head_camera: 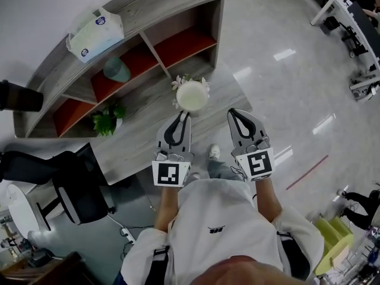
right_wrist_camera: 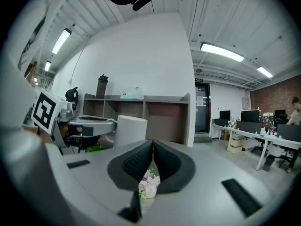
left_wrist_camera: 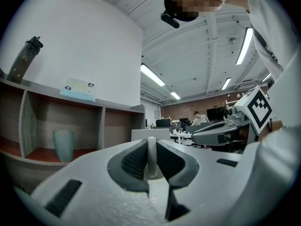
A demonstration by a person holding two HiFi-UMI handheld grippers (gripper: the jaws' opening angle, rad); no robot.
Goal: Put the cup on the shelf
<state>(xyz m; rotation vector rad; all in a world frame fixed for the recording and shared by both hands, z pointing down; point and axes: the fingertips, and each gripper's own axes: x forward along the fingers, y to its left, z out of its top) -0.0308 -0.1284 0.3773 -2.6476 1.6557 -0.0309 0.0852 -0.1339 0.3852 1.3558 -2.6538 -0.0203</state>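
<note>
Cup point(head_camera: 192, 97), head view: white, open mouth facing up, held out in front of the left gripper point(head_camera: 183, 117), above the grey tabletop point(head_camera: 142, 144) and just in front of the shelf point(head_camera: 178, 8). It's not on the shelf yet. Small flowers point(head_camera: 205, 83) peek out from behind its rim. The right gripper point(head_camera: 236, 116) sits beside it and carries nothing. The shelf has red-floored compartments, with a teal cup point(head_camera: 117, 70) in one, a plant point(head_camera: 107, 121) lower down and a tissue pack point(head_camera: 95, 33) on top.

Left gripper view: jaws nearly together, pinching the cup's thin white wall at the rim, one pad inside and one outside. The teal cup stands in a compartment to the left, and a dark bottle point(left_wrist_camera: 23, 58) is on the shelf top.

Right gripper view: jaws fully closed, pads touching, nothing between them. The flowers show through the gap below. The cup's side is in view at left, hanging from the left gripper.

Handling, as we judge it: the cup is prob. light, empty, stiff and smooth-walled, so it's a bit slippery. A one-wall pinch at the rim lets it tilt or swing, so we'd keep it level. The rim wall is the sensible hold, and the grip shouldn't be loosened until the base sits flat on a shelf board.
</note>
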